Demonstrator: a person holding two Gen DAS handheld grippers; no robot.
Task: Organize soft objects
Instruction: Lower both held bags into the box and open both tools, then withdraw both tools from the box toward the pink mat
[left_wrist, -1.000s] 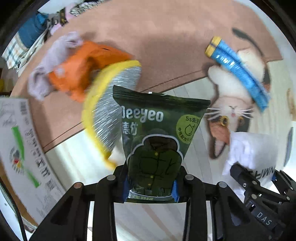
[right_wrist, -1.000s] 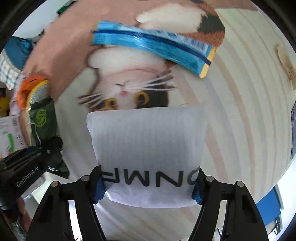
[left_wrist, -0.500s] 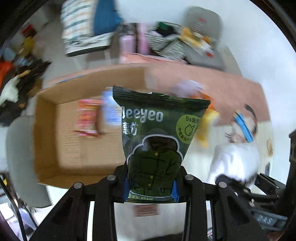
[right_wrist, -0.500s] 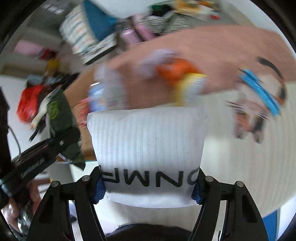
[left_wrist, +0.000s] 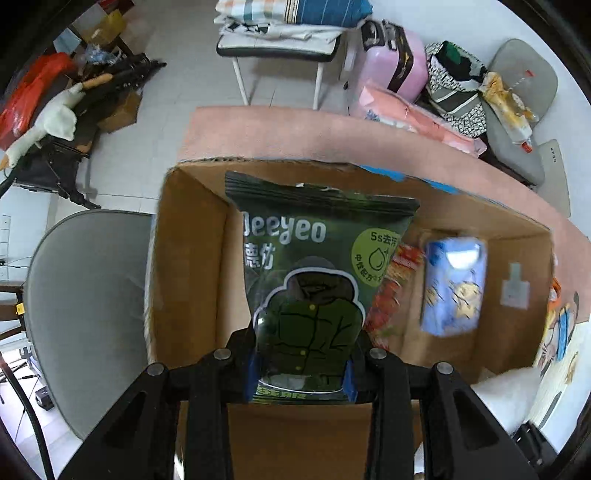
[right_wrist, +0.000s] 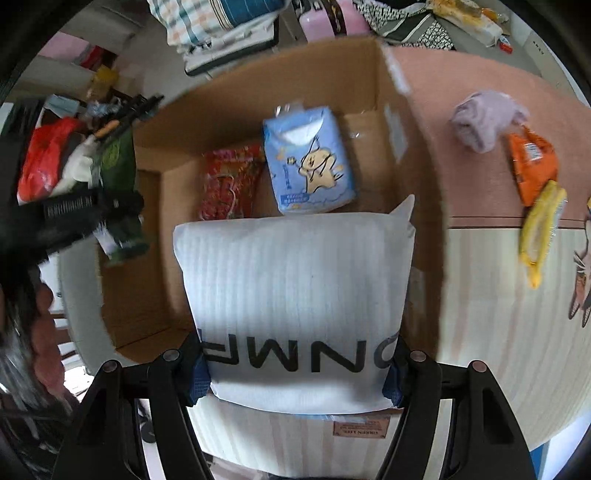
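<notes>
The left hand-held gripper (left_wrist: 299, 373) is clamped on a dark green Deeyeo packet (left_wrist: 314, 273) above the cardboard box's (left_wrist: 184, 266) left end. The right hand-held gripper (right_wrist: 297, 373) grips a white pack (right_wrist: 295, 295) over the box's right wall. Inside lie a blue packet (right_wrist: 310, 162) and what looks like a red packet (right_wrist: 229, 181), somewhat blurred.

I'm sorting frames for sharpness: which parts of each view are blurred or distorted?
Left wrist view: the green Deeyeo pack is sharp; the blue tissue pack in the cardboard box is smeared. Right wrist view: the white pack is crisp; the left gripper streaks. Both show fisheye bending.
</notes>
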